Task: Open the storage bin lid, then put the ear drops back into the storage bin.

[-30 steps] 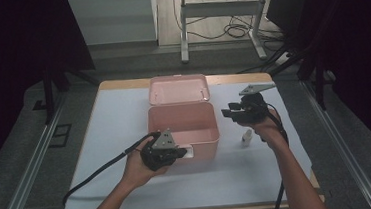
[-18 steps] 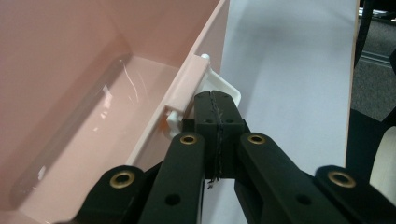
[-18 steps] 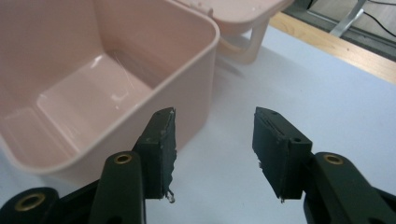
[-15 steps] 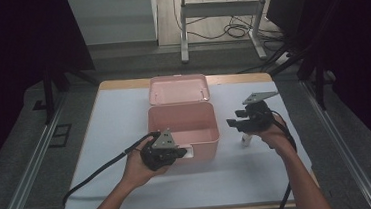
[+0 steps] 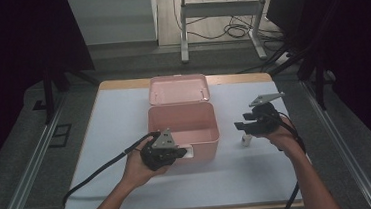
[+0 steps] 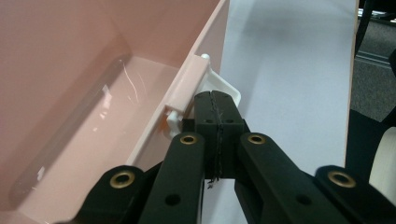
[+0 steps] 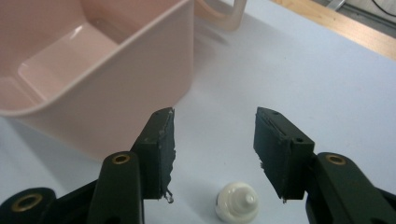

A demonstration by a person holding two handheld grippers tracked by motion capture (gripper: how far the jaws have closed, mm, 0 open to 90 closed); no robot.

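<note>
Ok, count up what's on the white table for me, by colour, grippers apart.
Pink: 1, the open box with its raised lid
White: 1, the small bottle beside the box
Black grippers: 2, the left gripper shut at the box's front latch, the right gripper open above the bottle
Total: 4

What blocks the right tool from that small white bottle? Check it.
Nothing visible. The right tool hangs open just above the small white bottle on the white table cover; the pink box stands off to one side.
</note>
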